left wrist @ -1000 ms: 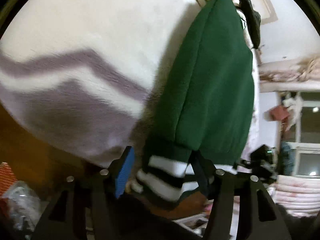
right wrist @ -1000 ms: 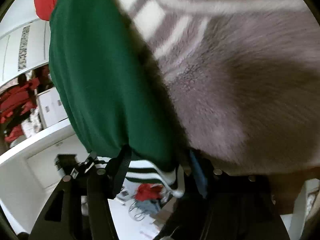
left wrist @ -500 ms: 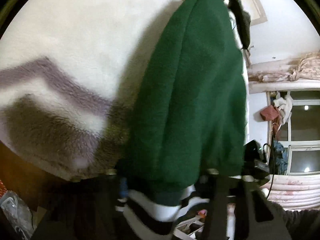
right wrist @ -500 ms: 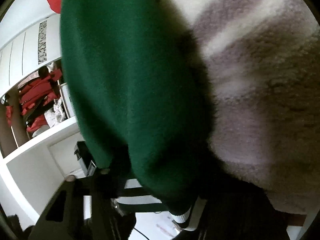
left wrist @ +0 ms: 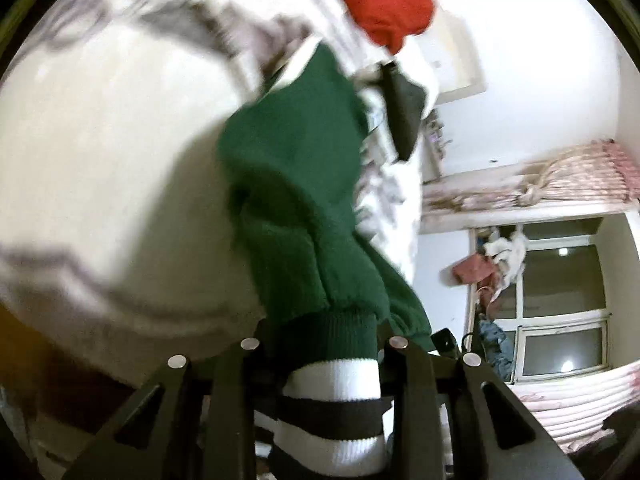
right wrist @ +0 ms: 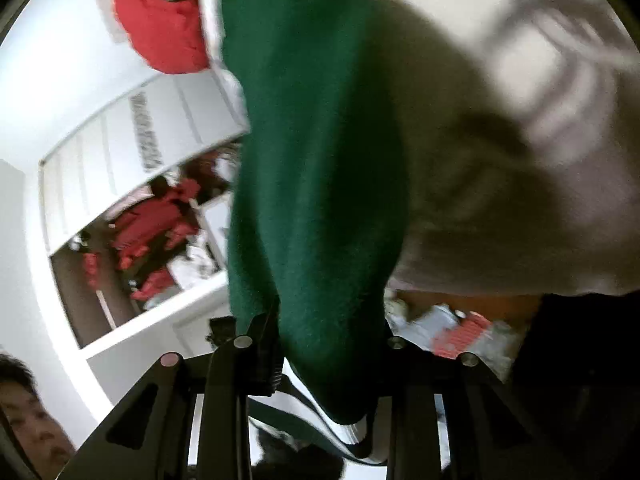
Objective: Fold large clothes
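A dark green sweater (left wrist: 296,208) with a black-and-white striped ribbed hem (left wrist: 332,404) hangs in front of a fuzzy white and grey blanket (left wrist: 112,168). My left gripper (left wrist: 320,364) is shut on the striped hem, which bunches between its fingers. In the right wrist view the green sweater (right wrist: 316,160) drapes down over my right gripper (right wrist: 324,360), which is shut on the hem's other end; a striped edge (right wrist: 352,432) shows below. The fingertips are hidden by fabric.
A red garment (left wrist: 384,0) lies at the top, also in the right wrist view (right wrist: 156,28). A window (left wrist: 560,300) and bedding (left wrist: 580,392) are at right. A white wardrobe (right wrist: 120,152) with red clothes stands left. A person's face (right wrist: 28,420) is at lower left.
Both grippers have pulled back with the hem, so the sweater looks longer and narrower. More of the room, the red garment and the blanket has come into view.
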### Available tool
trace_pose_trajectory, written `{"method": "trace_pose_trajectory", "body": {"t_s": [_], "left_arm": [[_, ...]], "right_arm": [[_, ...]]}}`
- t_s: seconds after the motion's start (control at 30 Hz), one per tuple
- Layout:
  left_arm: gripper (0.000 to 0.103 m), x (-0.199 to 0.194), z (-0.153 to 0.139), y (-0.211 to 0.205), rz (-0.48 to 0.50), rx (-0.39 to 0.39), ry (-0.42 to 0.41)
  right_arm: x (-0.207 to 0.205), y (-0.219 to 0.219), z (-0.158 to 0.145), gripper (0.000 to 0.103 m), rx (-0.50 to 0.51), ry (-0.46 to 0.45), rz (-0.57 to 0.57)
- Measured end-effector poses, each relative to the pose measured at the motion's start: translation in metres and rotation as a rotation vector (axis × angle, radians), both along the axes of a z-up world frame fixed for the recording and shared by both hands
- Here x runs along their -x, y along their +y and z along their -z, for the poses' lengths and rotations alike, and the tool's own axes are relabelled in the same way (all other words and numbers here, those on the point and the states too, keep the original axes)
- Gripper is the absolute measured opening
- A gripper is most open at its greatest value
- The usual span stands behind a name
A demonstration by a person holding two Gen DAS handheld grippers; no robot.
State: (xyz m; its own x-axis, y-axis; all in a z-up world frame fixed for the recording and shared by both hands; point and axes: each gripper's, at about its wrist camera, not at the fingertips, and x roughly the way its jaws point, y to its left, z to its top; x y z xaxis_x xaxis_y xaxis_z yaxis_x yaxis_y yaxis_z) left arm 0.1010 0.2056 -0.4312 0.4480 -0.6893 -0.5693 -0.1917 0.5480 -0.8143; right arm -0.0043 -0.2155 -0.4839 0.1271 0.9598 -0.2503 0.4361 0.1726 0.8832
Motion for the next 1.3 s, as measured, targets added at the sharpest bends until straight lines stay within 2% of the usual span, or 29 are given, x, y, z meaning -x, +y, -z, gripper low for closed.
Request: {"method": "trace_pose_trajectory", "body": {"t_s": [0.13, 0.27, 0.37, 0.47, 0.53, 0.57, 0.6, 0.63, 0.67, 0.7, 0.73, 0.77, 0.8, 0.83, 0.87, 1.0, 1.03, 1.1, 1.17, 1.23, 1.3], "left_arm": [[0.023, -0.067, -0.015, -0.001, 0.004, 0.007, -0.063], [0.024, -0.142, -0.021, 0.000, 0.017, -0.024, -0.105], [0.025, -0.200, -0.013, -0.003, 0.045, -0.120, -0.085], [0.026, -0.257, 0.004, -0.019, 0.102, -0.300, -0.019], [0.026, -0.288, 0.018, -0.026, 0.145, -0.353, 0.030], [0.026, -0.300, 0.027, -0.024, 0.150, -0.343, 0.066], [0.027, -0.308, 0.033, -0.021, 0.151, -0.323, 0.101], [0.029, -0.319, 0.042, -0.016, 0.148, -0.275, 0.145], [0.030, -0.325, 0.050, -0.009, 0.139, -0.213, 0.168], [0.034, -0.330, 0.055, -0.002, 0.117, -0.145, 0.179], [0.046, -0.332, 0.058, 0.004, 0.099, -0.087, 0.182], [0.053, -0.333, 0.061, 0.010, 0.082, -0.013, 0.175], [0.068, -0.334, 0.064, 0.015, 0.060, 0.054, 0.163], [0.074, -0.336, 0.066, 0.020, 0.030, 0.096, 0.146], [0.075, -0.339, 0.065, 0.024, 0.006, 0.104, 0.125], [0.075, -0.351, 0.058, 0.024, 0.012, 0.008, 0.079], [0.075, -0.351, 0.053, 0.022, 0.018, -0.050, 0.047], [0.075, -0.349, 0.037, 0.018, 0.047, -0.173, -0.006], [0.075, -0.338, 0.021, 0.015, 0.058, -0.305, -0.054], [0.075, -0.326, 0.012, 0.016, 0.043, -0.429, -0.095], [0.075, -0.304, 0.008, 0.018, 0.006, -0.557, -0.128]], "right_arm": [[-0.065, -0.011, -0.037, 0.028, -0.029, -0.028, 0.088], [-0.156, -0.007, -0.049, 0.028, -0.011, -0.050, 0.156], [-0.226, -0.012, -0.043, 0.028, 0.037, -0.027, 0.196], [-0.297, -0.007, -0.028, 0.029, 0.109, -0.004, 0.180], [-0.331, -0.003, -0.011, 0.032, 0.120, 0.041, 0.188], [-0.346, -0.004, -0.005, 0.036, 0.121, 0.057, 0.190], [-0.354, -0.003, 0.003, 0.045, 0.107, 0.063, 0.200], [-0.363, 0.007, 0.007, 0.051, 0.080, 0.068, 0.217], [-0.373, 0.006, 0.009, 0.062, 0.060, 0.071, 0.228], [-0.380, 0.004, 0.011, 0.068, 0.036, 0.066, 0.246], [-0.384, 0.005, 0.012, 0.070, 0.018, 0.061, 0.257], [-0.388, 0.008, 0.013, 0.074, 0.003, 0.053, 0.266], [-0.392, 0.005, 0.015, 0.076, -0.015, 0.041, 0.291], [-0.392, 0.012, 0.016, 0.077, -0.026, 0.037, 0.309], [-0.393, 0.010, 0.018, 0.078, -0.046, 0.033, 0.332], [-0.394, -0.002, 0.011, 0.079, -0.089, -0.049, 0.398], [-0.395, -0.008, 0.003, 0.079, -0.061, -0.080, 0.395], [-0.397, -0.017, -0.018, 0.079, 0.097, -0.150, 0.333], [-0.393, -0.022, -0.039, 0.081, 0.377, -0.235, 0.191], [-0.390, -0.020, -0.044, 0.083, 0.560, -0.284, 0.042], [-0.384, -0.016, -0.031, 0.084, 0.645, -0.287, -0.095]]}}
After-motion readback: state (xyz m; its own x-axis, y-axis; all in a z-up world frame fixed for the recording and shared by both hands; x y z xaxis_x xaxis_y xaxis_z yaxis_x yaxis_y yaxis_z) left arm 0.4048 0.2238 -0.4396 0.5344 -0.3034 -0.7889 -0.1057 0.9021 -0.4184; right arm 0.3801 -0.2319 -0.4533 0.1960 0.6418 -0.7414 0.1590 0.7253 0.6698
